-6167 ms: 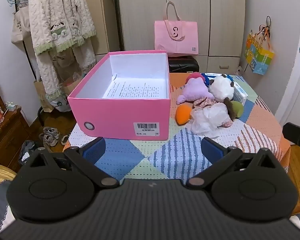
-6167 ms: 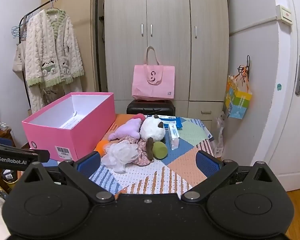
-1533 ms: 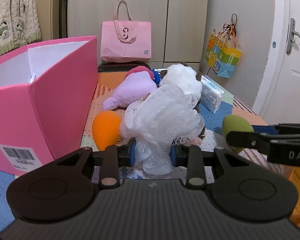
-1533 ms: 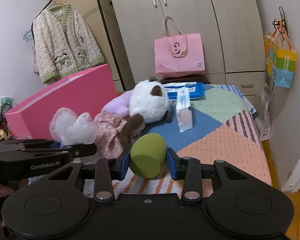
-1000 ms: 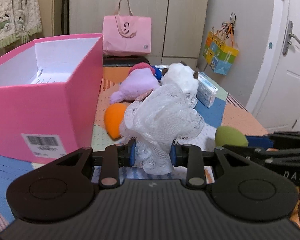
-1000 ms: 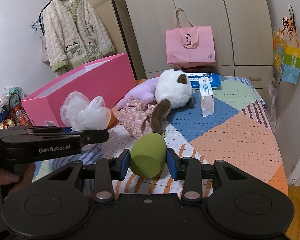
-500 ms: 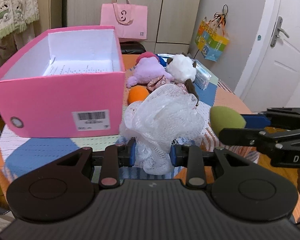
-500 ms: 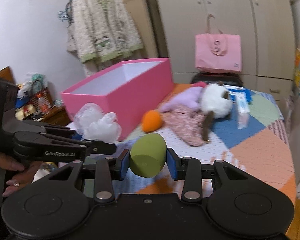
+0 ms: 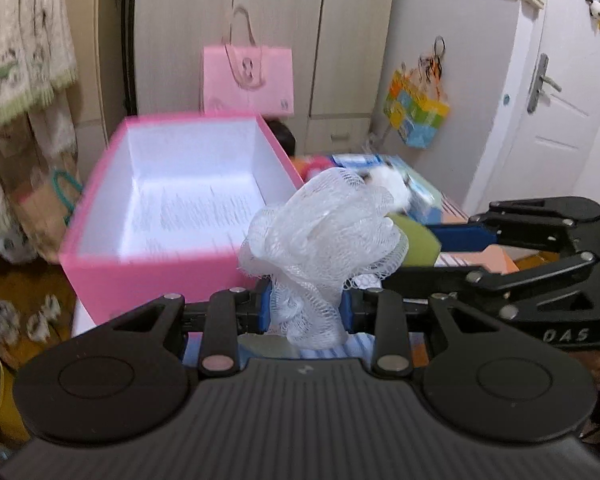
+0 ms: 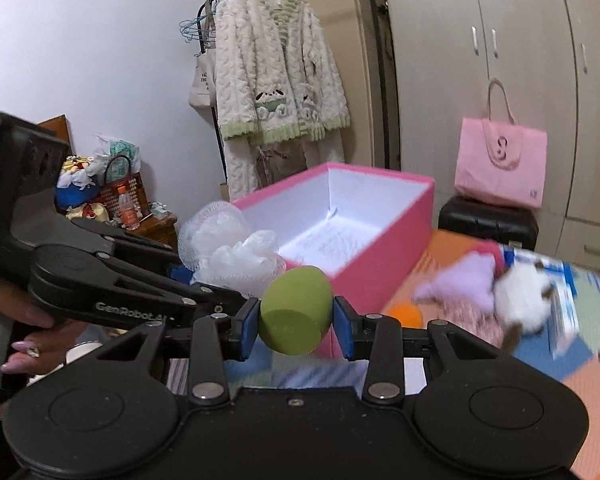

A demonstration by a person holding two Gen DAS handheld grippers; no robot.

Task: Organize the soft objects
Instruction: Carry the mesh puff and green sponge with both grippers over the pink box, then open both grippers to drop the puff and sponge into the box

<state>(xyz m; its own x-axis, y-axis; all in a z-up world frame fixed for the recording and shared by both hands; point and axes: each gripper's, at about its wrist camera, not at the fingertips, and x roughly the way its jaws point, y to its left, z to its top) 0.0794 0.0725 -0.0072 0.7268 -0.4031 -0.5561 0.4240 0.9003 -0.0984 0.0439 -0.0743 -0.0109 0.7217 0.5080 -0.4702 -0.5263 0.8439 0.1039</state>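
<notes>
My left gripper (image 9: 305,309) is shut on a white mesh bath pouf (image 9: 324,240), held in the air at the near right corner of the open pink box (image 9: 152,276). My right gripper (image 10: 294,322) is shut on a green egg-shaped sponge (image 10: 296,312), held just in front of the pink box (image 10: 384,256). The pouf (image 10: 232,254) and the left gripper show at the left of the right wrist view. The green sponge (image 9: 418,242) peeks out behind the pouf in the left wrist view. The box holds only a printed sheet.
On the patchwork table (image 10: 588,392) lie a purple plush (image 10: 464,280), a white and brown plush (image 10: 524,296), an orange sponge (image 10: 406,314), a floral cloth (image 10: 472,320) and a blue tissue pack (image 10: 548,268). A pink bag (image 9: 248,80) and wardrobe stand behind.
Both grippers have lifted and swung left toward the pink box, each still holding its object. The box opening now fills more of both views.
</notes>
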